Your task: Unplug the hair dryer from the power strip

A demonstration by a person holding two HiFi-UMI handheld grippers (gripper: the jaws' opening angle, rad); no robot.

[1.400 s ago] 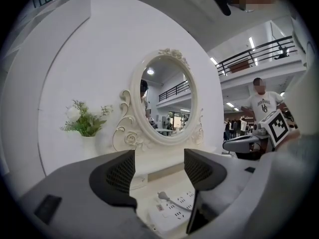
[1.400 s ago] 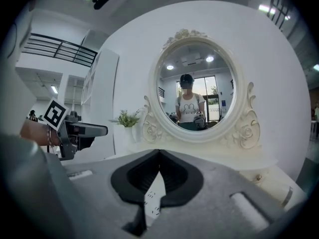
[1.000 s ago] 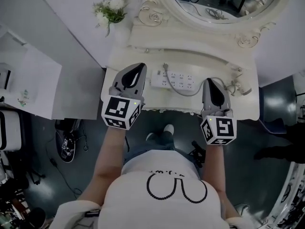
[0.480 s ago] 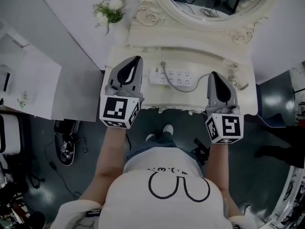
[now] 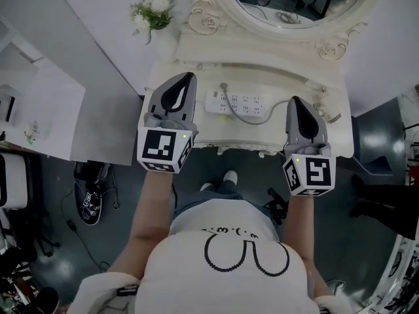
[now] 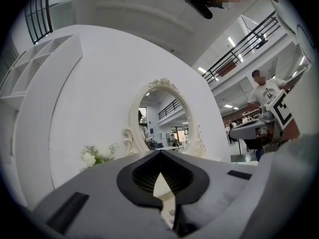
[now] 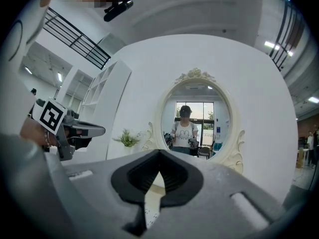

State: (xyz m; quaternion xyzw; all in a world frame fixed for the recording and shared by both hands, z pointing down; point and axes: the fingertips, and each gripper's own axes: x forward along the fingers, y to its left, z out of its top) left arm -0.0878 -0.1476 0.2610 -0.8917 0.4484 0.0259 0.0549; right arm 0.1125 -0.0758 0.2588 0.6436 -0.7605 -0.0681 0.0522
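A white power strip (image 5: 239, 103) lies on the cream vanity table (image 5: 262, 77), between my two grippers. A grey cable (image 5: 252, 120) runs from a plug (image 5: 224, 89) at the strip's left end, curves right and passes under the right gripper. It leads toward a small grey object (image 5: 324, 113) at the table's right end, too small to identify. My left gripper (image 5: 190, 76) (image 6: 160, 152) hovers left of the strip, shut and empty. To the strip's right my right gripper (image 5: 294, 99) (image 7: 159, 152) is shut too, holding nothing. Both point level at the mirror.
An oval ornate mirror (image 5: 294, 5) (image 7: 195, 118) stands at the back of the table, with a small flower bunch (image 5: 152, 13) (image 6: 94, 156) at its left. A white cabinet (image 5: 39, 110) stands left of the table. Cables and a shoe lie on the dark floor (image 5: 91, 195).
Both grippers have risen a little and shifted slightly toward the mirror, most of it in the first half second. Their jaws have stayed shut.
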